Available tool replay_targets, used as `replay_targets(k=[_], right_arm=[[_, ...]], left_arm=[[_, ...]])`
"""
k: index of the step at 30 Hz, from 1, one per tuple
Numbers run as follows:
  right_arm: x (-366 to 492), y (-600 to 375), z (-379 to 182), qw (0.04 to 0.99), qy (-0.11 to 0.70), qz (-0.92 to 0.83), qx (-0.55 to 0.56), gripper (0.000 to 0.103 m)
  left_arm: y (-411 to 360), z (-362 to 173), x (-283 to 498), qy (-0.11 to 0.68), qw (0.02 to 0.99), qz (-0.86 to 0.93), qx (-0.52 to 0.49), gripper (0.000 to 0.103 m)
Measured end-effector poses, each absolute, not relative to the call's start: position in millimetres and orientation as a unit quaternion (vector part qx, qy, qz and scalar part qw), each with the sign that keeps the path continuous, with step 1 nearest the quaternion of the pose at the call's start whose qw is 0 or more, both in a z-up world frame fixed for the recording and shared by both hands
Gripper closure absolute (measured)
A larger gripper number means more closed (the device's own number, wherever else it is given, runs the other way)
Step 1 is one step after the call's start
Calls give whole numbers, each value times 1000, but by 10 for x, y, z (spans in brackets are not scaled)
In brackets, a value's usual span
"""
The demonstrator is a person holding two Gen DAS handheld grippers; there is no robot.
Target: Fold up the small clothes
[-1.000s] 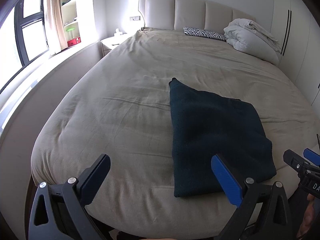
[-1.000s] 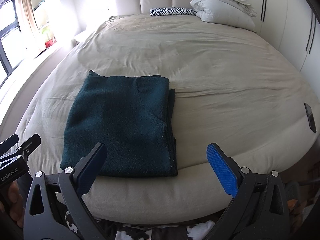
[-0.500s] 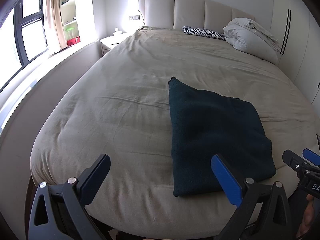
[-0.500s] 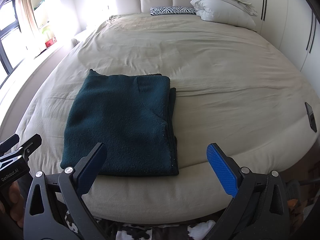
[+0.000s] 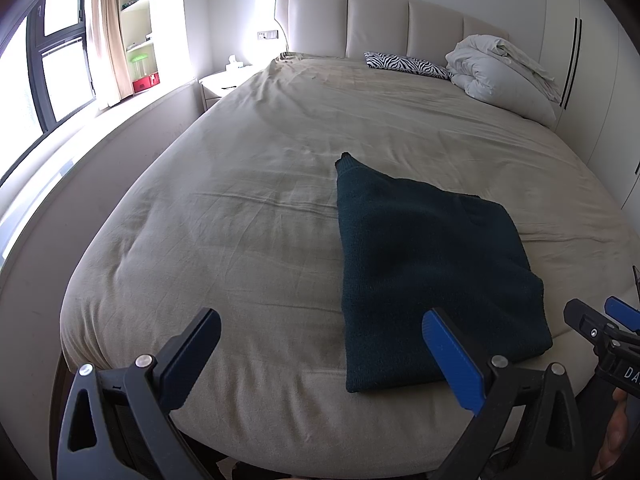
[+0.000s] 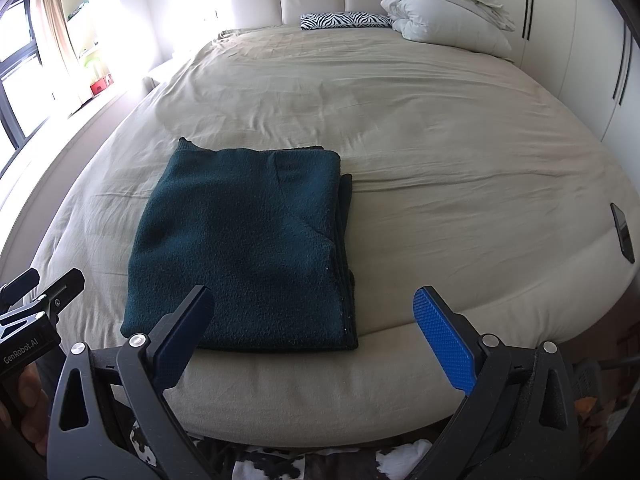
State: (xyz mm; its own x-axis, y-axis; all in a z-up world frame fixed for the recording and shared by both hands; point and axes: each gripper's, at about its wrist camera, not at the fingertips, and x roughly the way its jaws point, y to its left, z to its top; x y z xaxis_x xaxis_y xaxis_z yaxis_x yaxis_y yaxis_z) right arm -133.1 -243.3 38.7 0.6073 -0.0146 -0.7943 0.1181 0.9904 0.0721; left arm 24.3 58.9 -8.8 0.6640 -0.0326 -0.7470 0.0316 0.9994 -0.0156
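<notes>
A dark teal knit garment (image 5: 428, 264) (image 6: 248, 252) lies folded into a flat rectangle near the foot of the beige bed (image 5: 248, 208) (image 6: 460, 168). My left gripper (image 5: 320, 344) hovers open off the bed's front edge, its right finger just in front of the garment's near left corner. Nothing sits between its fingers. My right gripper (image 6: 312, 324) stands open too, held back from the garment's near right corner and touching nothing. Each gripper shows at the edge of the other's view.
A white bundled duvet (image 5: 504, 76) (image 6: 448, 20) and a zebra-print pillow (image 5: 408, 65) (image 6: 344, 21) lie by the headboard. A dark phone-like object (image 6: 622, 232) rests at the bed's right edge. A window ledge (image 5: 72, 136) runs along the left; a patterned rug (image 6: 280, 460) lies below.
Almost nothing differs. Both views have shifted very slightly; the garment stays folded and still, and both grippers stay open and back from it.
</notes>
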Motion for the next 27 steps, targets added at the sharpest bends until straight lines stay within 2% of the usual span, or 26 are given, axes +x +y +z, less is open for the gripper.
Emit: replay_targets(k=[27], right_arm=[[-1348, -2436, 365, 893, 446, -29, 59, 1]], left_arm=[[580, -128, 238, 412, 911, -20, 0, 0]])
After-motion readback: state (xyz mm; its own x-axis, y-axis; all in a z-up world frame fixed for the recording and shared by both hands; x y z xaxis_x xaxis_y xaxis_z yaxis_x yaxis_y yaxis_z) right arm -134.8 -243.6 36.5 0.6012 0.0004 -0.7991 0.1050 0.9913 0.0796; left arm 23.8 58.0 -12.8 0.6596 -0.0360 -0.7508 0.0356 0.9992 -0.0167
